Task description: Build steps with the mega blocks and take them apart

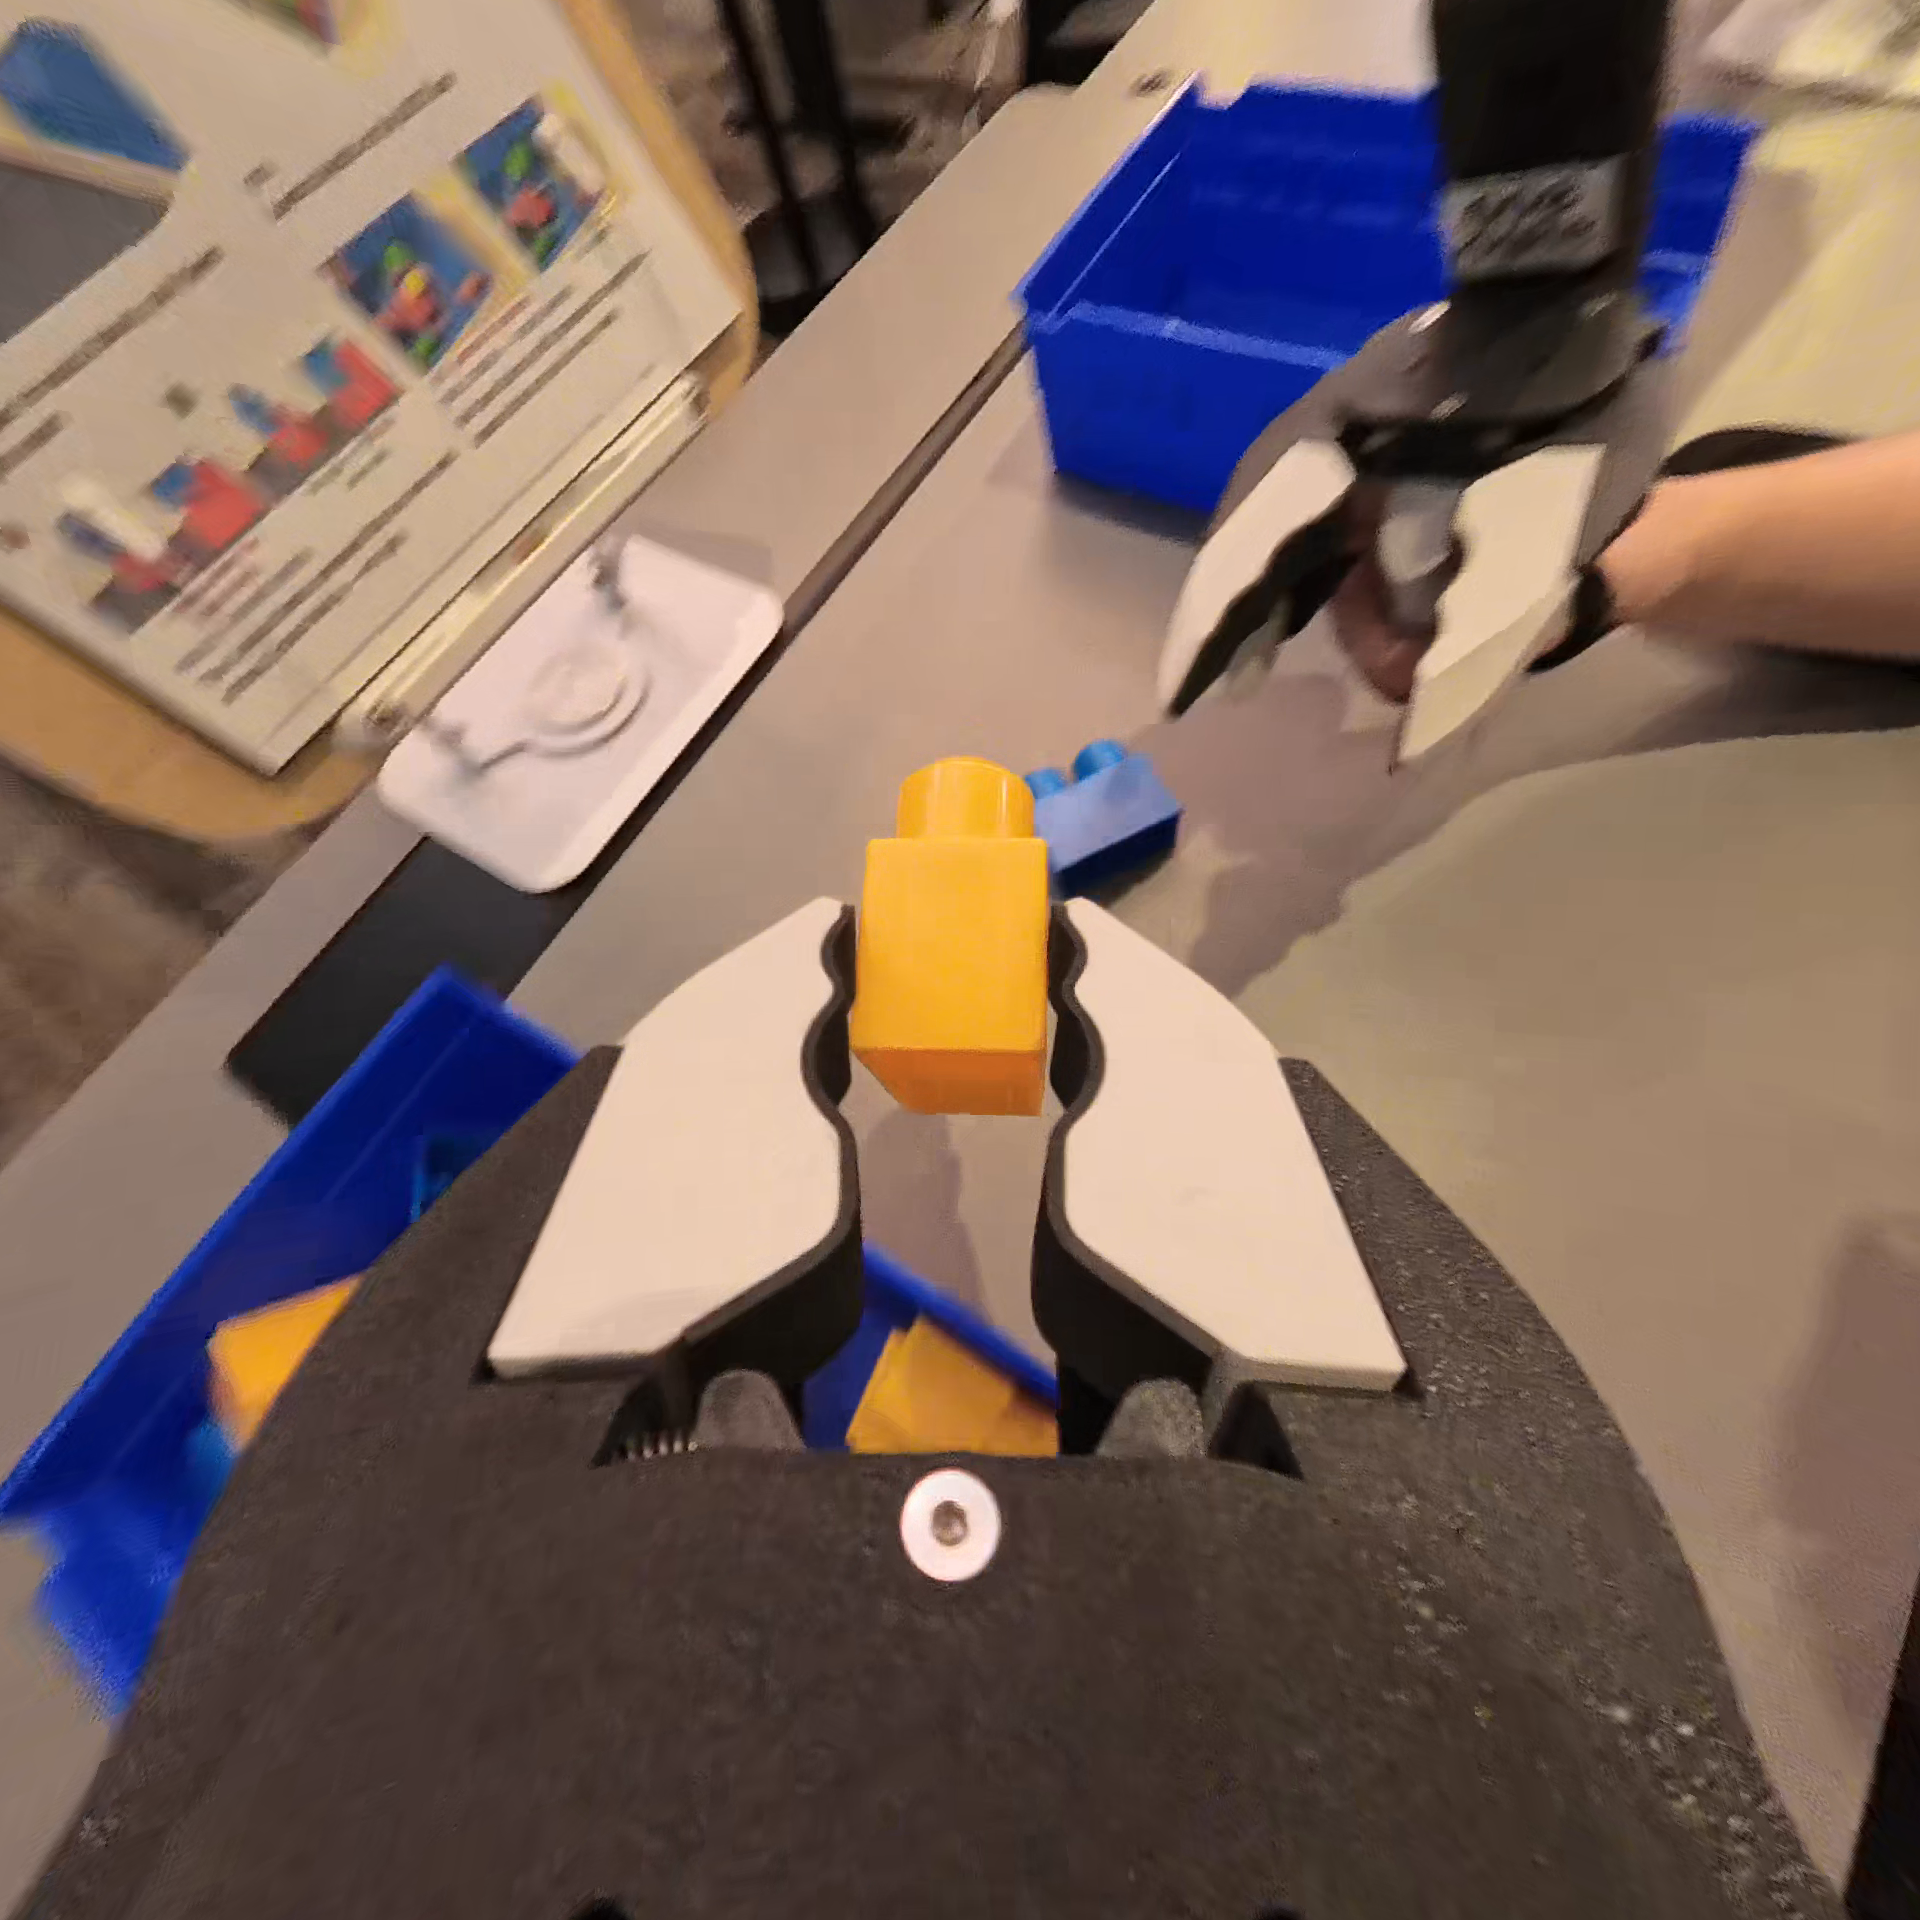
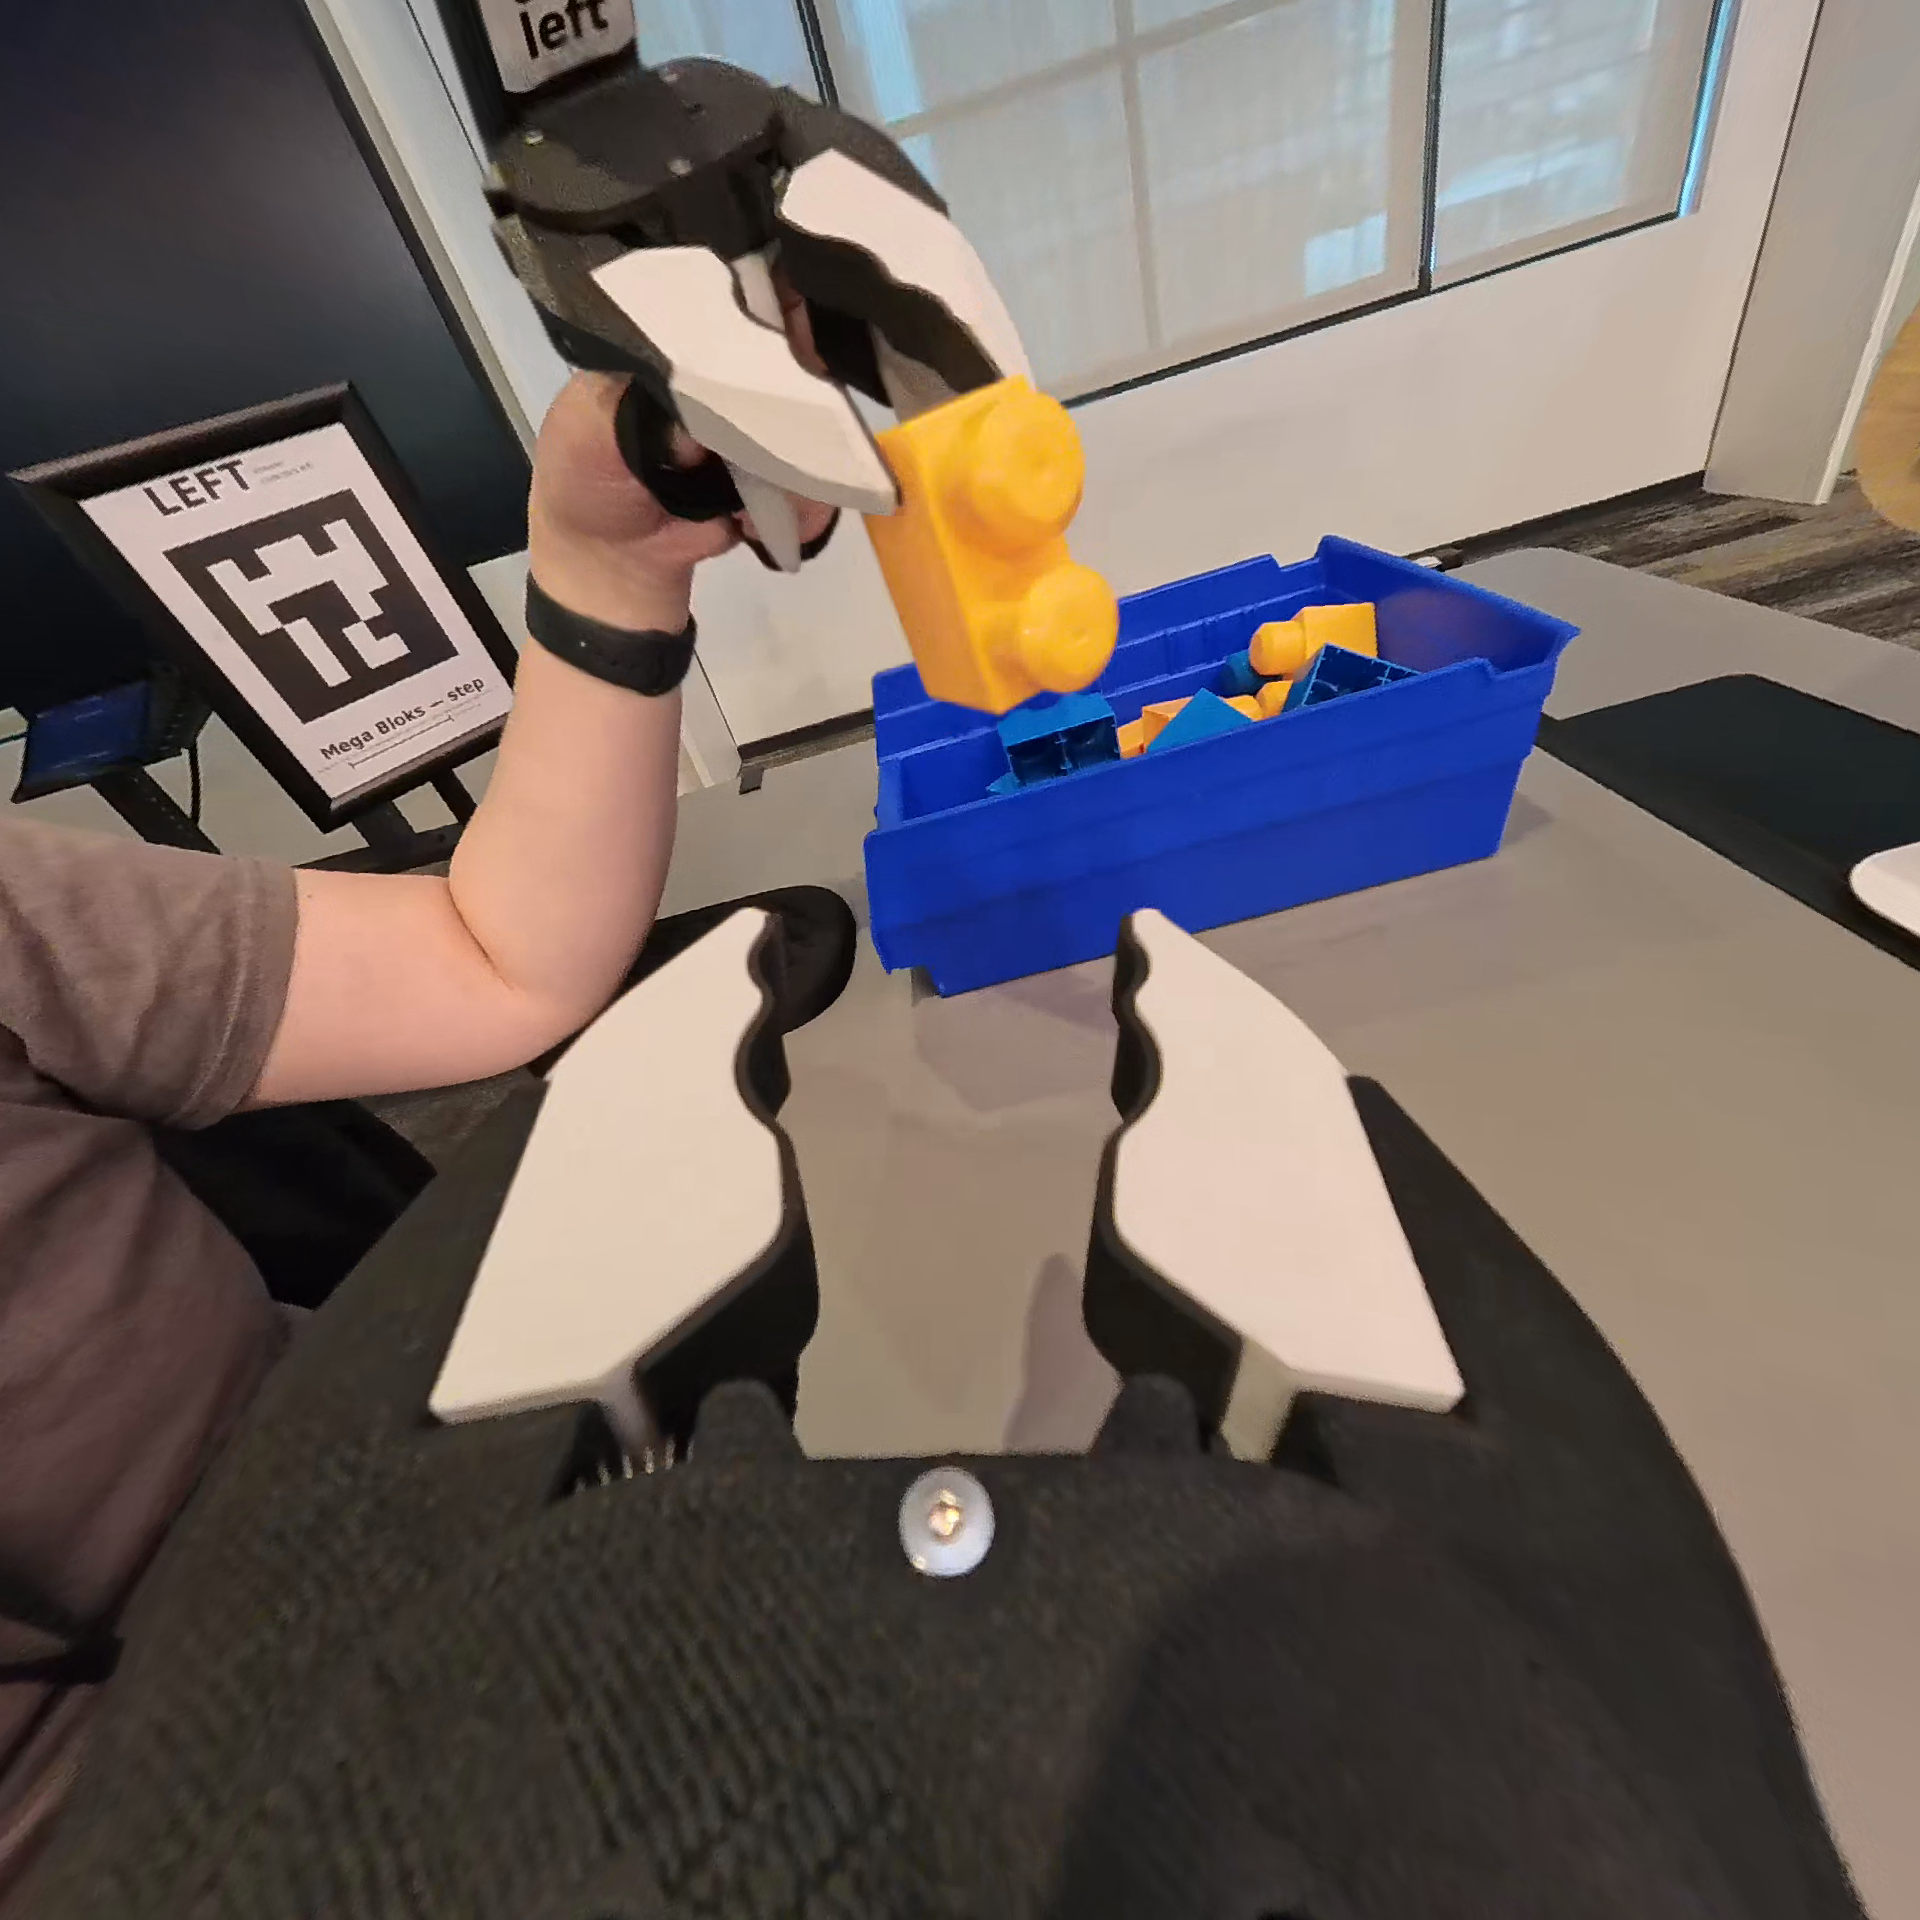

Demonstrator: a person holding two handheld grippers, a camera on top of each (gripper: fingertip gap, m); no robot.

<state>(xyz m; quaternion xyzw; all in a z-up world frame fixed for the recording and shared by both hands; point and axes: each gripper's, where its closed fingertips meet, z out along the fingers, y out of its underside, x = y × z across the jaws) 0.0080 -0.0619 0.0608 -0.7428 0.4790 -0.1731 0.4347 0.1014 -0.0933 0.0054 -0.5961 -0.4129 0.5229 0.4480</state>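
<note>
the left claw [image 1: 951, 977] is pinching a yellow two-stud plastic mega block [image 1: 951, 966] by its long sides and holds it in the air, clear of the grey counter [image 1: 1507, 1039]. the right claw [image 2: 948, 935] is spread and carries nothing.

progress, as judged from these views:
- no stacked steps are visible anywhere, so the build appears to be at or near its start.
- one blue two-stud plastic mega block [image 1: 1107, 826] lies alone on the counter, well in from its edges, just beyond the held yellow block. it probably serves as the first piece of the steps.
- the remaining supply of yellow and blue blocks [image 2: 1247, 696] sits loose in the blue plastic storage bin [image 2: 1195, 862] near the counter's far edge in the right wrist view.
- left to do: seat the yellow block, add further blocks to form steps, then take the whole assembly apart.

differences between the views:
- only the left wrist view shows the lone blue block on the counter, a second blue plastic bin [image 1: 1195, 343] with no contents visible at this angle, and a tilted instruction sheet [image 1: 312, 364] past the counter's edge.
- only the right wrist view shows both studs of the held block [image 2: 992, 545], how full the supply bin is, and a framed marker sign [image 2: 281, 603] standing behind the person's forearm [image 2: 499, 935].
</note>
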